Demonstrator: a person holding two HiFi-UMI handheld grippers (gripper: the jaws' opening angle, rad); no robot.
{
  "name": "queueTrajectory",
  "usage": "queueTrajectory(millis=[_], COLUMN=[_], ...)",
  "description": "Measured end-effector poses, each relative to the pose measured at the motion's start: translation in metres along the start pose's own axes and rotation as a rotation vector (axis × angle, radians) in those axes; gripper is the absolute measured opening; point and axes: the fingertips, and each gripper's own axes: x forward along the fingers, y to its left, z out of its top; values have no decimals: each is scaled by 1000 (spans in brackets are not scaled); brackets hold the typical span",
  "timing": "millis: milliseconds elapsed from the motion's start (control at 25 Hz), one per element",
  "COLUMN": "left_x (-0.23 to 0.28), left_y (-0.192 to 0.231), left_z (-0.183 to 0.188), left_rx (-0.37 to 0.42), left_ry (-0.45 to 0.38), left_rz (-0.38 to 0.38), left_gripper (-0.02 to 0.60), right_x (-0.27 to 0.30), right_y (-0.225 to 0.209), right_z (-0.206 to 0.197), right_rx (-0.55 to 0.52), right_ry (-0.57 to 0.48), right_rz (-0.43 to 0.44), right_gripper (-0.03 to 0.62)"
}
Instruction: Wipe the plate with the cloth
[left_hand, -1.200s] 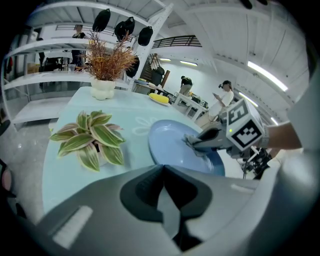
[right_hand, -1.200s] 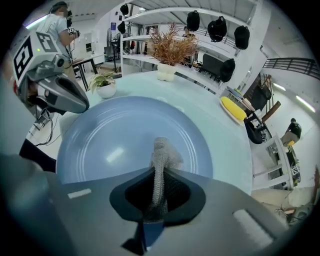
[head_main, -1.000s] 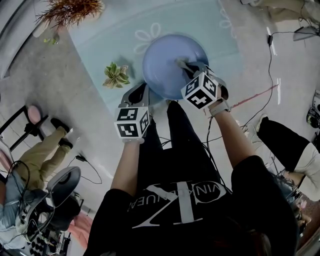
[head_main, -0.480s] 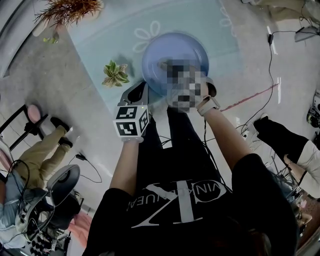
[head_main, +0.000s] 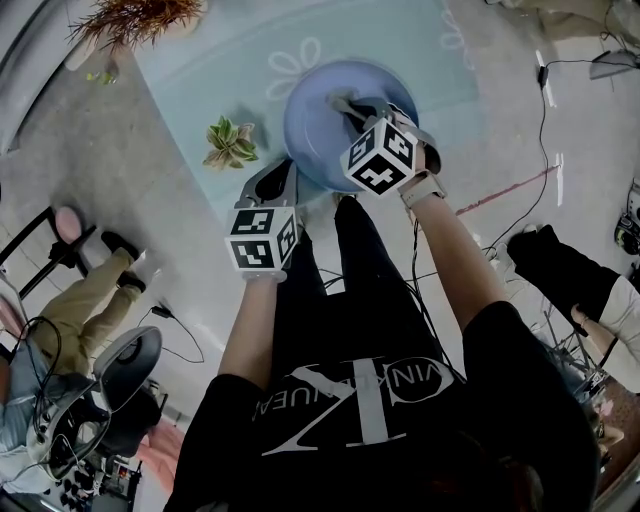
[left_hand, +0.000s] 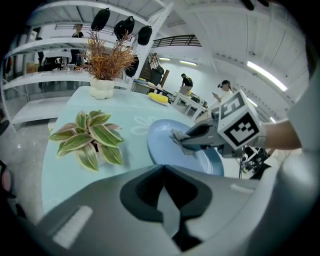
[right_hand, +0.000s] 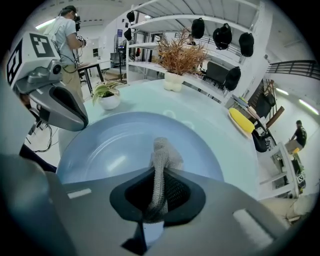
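Since the earlier frame the right gripper (head_main: 350, 108) has carried the cloth (right_hand: 161, 154) farther across the plate (right_hand: 107, 150), which sits at the bench's (head_main: 210, 70) near edge. Its fingers pinch the cloth. The left gripper (left_hand: 162, 169) waits by the near rim, fingers closed and empty. Wiping looks mid-stroke, and the next move probably calls for a sweep back with the cloth pressed down.

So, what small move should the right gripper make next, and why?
Probably drag the right gripper sideways across the plate: it is shut on the cloth, whose tip appears to rest near the plate's middle, with bare surface on both sides.
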Motion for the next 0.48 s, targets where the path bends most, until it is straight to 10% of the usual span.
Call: queueTrajectory(millis=[480], left_x=[1], left_y=[2], left_z=[-1], left_rx=[-5], left_ry=[-8], left_rz=[-2], left_gripper=[0], right_x=[-15], right_y=[27], right_z=[-26], right_rx=[-5], right_ry=[39], right_rz=[12], right_gripper=[32])
